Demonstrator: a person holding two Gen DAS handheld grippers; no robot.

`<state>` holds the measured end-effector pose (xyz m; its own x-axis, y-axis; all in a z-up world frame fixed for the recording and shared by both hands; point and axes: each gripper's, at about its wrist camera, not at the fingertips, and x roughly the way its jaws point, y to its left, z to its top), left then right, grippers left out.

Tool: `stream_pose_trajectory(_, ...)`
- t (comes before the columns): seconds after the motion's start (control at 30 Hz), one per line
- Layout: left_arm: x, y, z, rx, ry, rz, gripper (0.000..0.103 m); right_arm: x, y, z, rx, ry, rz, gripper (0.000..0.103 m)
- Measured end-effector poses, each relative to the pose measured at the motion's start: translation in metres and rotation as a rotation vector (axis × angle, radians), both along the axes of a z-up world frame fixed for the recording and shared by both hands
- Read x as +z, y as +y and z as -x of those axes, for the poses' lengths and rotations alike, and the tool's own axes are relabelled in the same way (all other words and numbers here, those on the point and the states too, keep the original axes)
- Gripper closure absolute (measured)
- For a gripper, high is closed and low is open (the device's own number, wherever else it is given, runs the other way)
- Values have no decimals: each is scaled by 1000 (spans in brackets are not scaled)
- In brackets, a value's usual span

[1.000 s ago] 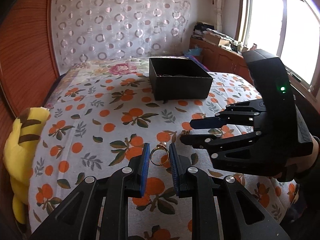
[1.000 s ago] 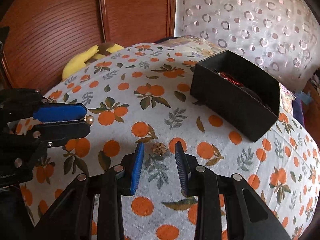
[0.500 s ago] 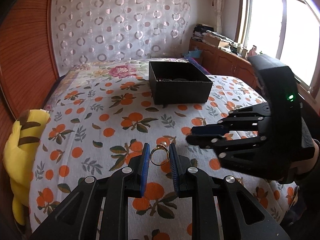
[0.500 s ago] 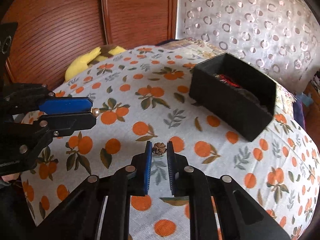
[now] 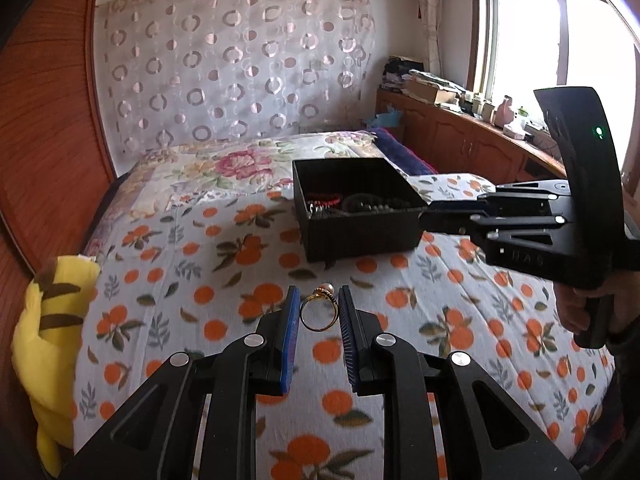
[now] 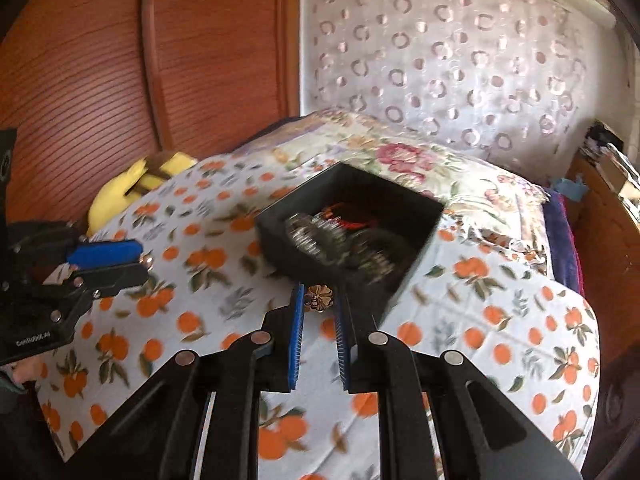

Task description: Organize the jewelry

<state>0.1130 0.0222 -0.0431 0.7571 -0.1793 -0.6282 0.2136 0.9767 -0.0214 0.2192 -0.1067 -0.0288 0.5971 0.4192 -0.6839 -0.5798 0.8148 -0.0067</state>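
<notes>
Jewelry is partly sorted already: the open black rectangular box (image 5: 356,208), standing on the orange-printed bedspread (image 5: 180,280) right of centre in the left wrist view, holds a red bead strand and several dark and silvery pieces. Two pieces are in transit. The left tongs (image 5: 319,314) are closed on a gold ring topped with a pearl (image 5: 319,312), low in the middle of that frame and above the bedspread, short of the box. The right tongs (image 6: 319,304) pinch a small bronze flower-shaped ornament (image 6: 319,297) just at the box's near wall in the blurred right wrist view. By my judgement both still need dropping into the box; no other loose pieces show on the bed.
</notes>
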Motion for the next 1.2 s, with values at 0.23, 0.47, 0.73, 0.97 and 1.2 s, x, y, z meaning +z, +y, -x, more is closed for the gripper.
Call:
stream_pose_trajectory(0.23,7,-5,-29,-7,-3,7,85,2,-8,-38,-54,14,-28,86)
stream_pose_trajectory(0.47,13,-15,-65,-7,4,11,85,1,-8,-61,-73,45,-68,84)
stream_pose_trajectory(0.73,14,-35,-101,-17,-2,-2,85,10,-21,-54,-92,31,-105,68)
stream_pose_trajectory(0.97,15,-42,-106,3,-14,-8,62,16,-44,-37,-140,-2,-118,68)
stream_pose_trajectory(1.2,26,-33,-64,51,-70,-2,23,23,-60,8,-188,-65,-149,43)
